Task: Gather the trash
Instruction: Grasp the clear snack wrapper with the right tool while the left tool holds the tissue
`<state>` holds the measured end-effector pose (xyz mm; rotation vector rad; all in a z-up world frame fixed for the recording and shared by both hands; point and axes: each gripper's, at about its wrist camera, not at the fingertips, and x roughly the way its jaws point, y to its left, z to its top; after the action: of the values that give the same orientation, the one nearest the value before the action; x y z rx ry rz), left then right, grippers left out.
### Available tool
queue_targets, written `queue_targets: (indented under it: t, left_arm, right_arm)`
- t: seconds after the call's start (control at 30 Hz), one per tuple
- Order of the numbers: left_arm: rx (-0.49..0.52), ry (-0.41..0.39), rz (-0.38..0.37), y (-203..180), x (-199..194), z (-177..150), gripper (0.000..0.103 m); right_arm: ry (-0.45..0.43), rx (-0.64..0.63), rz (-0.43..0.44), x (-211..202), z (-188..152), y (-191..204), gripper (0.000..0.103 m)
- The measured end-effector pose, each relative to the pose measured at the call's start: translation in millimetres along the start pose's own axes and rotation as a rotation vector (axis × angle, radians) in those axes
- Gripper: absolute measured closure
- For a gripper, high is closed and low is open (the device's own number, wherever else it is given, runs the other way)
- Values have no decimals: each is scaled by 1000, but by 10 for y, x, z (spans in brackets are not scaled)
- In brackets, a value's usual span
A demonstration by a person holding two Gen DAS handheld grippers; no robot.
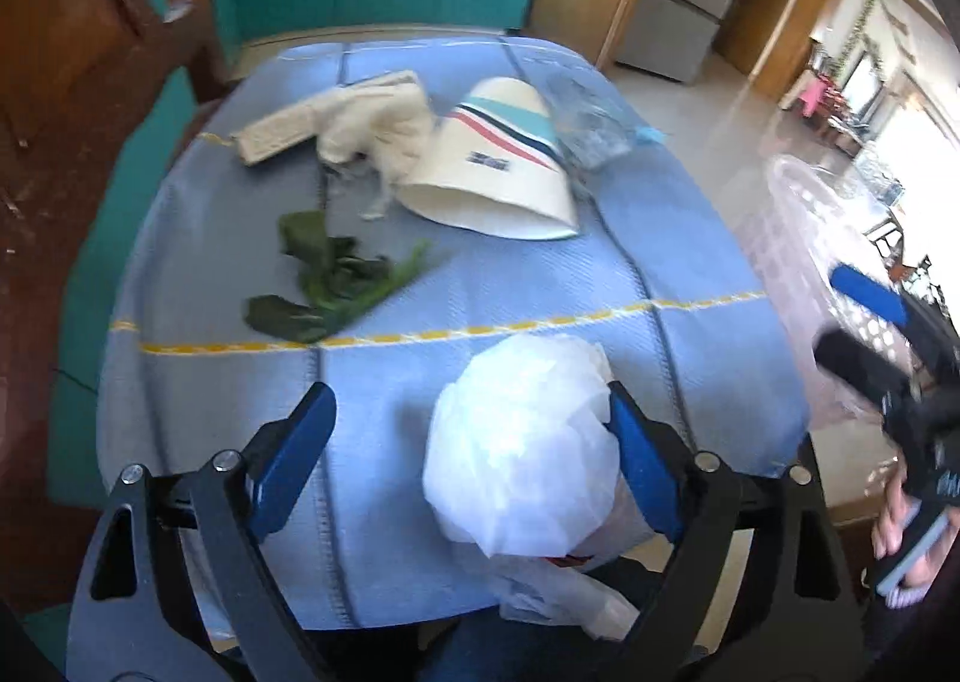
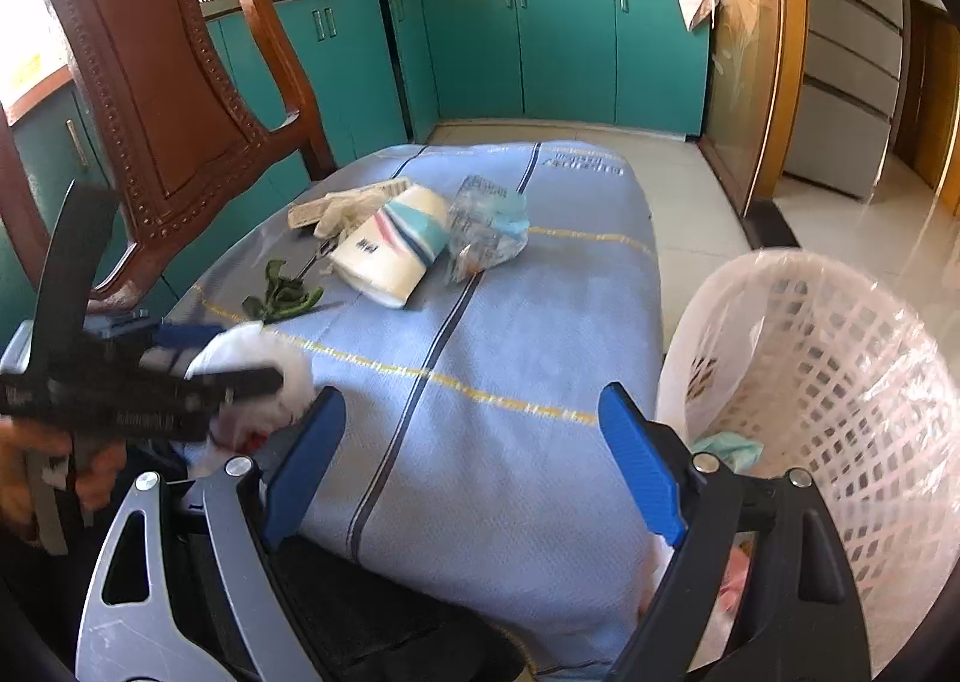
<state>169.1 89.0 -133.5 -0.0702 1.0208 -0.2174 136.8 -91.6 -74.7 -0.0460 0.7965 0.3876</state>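
A crumpled white plastic bag lies on the blue striped cloth, between the jaws of my left gripper. The jaws stand wide; the bag rests against the right finger only, so the gripper is open. Farther back lie green leaves, a striped paper carton, a clear plastic wrapper and a beige glove with a cardboard strip. My right gripper is open over the cloth's near edge with nothing between its fingers. A white lattice basket lined with a bag stands just right of it.
A brown wooden chair stands at the left of the cloth. Teal kitchen cabinets run along the back, and a grey fridge is at the right. A tiled floor lies beyond the basket, which holds some trash.
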Motion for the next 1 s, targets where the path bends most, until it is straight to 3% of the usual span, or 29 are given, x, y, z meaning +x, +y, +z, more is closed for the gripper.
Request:
queue_targets:
  t: [0.07,0.13,0.23,0.3,0.53,0.7,0.77,0.83,1.0]
  left_arm:
    - [4,1,-25,-9,13,-5,47]
    - [1,-1,-67,5,20,-11,62]
    - [18,-40,-35,1,-4,-21,72]
    - [16,-74,11,17,-28,-8,73]
    - [10,-86,23,29,-8,-4,72]
    - [1,-85,20,33,5,3,68]
    - [-1,-84,16,44,15,-12,65]
    - [0,-84,15,29,19,-19,64]
    - [0,-88,15,22,18,-18,64]
  right_arm:
    - [-15,6,-14,43,98,-54,19]
    - [-22,24,-18,132,197,-106,19]
    - [-24,58,-24,305,345,-144,19]
    - [-29,74,-18,426,436,-126,19]
    - [-57,108,-47,990,782,-47,19]
    - [29,70,-129,1424,841,1,19]
    - [39,61,-119,1504,827,-3,23]
    - [52,38,-98,1532,818,8,43]
    - [41,39,-65,1442,773,-1,48]
